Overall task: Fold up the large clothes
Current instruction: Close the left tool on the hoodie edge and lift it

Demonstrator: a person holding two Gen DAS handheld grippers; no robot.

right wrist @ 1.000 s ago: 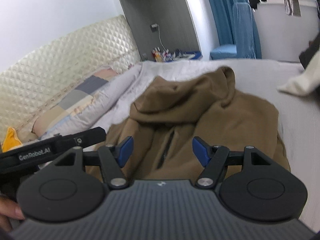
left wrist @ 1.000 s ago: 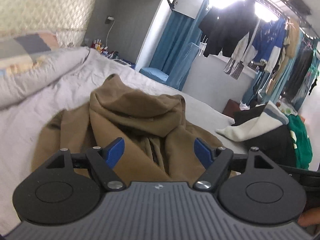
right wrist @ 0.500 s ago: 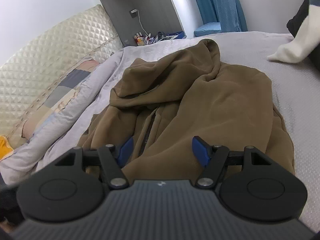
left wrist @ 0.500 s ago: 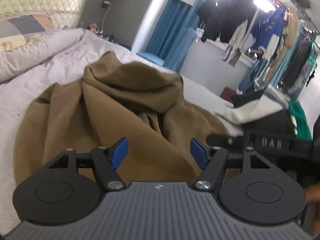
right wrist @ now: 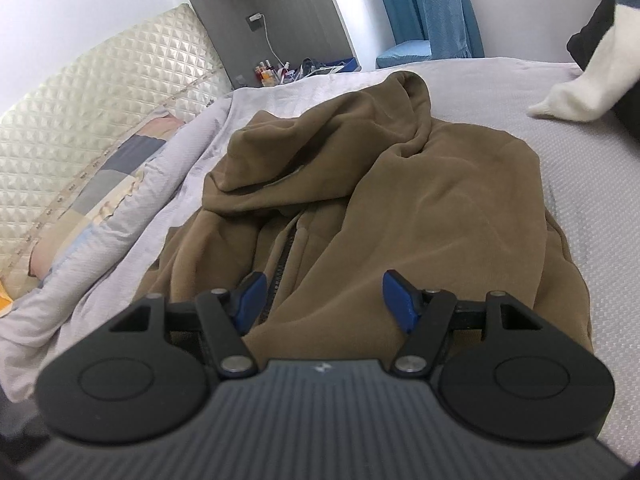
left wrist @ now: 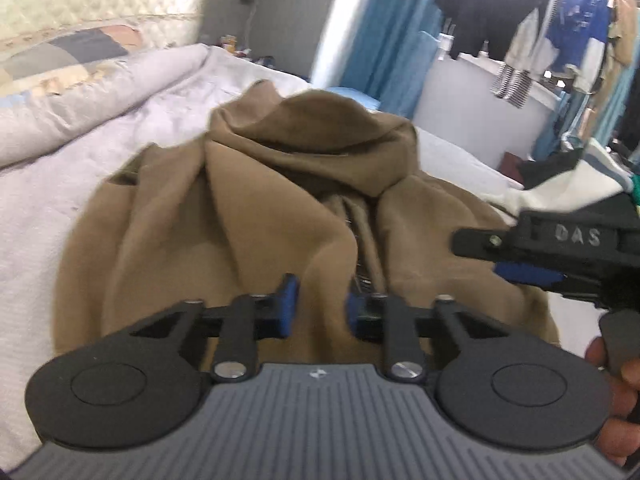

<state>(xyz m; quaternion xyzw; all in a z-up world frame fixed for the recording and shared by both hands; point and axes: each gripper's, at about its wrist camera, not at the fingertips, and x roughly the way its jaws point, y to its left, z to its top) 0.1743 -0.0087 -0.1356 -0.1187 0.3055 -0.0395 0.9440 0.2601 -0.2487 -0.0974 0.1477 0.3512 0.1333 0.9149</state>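
We look along both tools at a brown zip hoodie [right wrist: 420, 200] lying rumpled on the pale grey bed [right wrist: 580, 168], its hood bunched up at twelve o'clock and its zipper running down toward us.

Our left gripper [left wrist: 318, 306] sits low over the near hem at six o'clock. Its jaws are closing, with a ridge of the brown cloth rising between the blue pads [left wrist: 289, 300]; the view is blurred, so we cannot tell whether the pads already press on the cloth.

Our right gripper [right wrist: 324, 294] hangs over the near edge of the hoodie just beside the zipper, with cloth lying in the wide gap of its jaws; they are easing inward, and the pads are clear of the fabric. In the left view it enters from three o'clock, a hand [left wrist: 616, 412] behind it.

A patchwork quilt [right wrist: 100, 200] lies along the padded headboard [right wrist: 100, 92] at nine o'clock. A white and dark pile of clothes [right wrist: 580, 80] sits at two o'clock, well apart from the hoodie.
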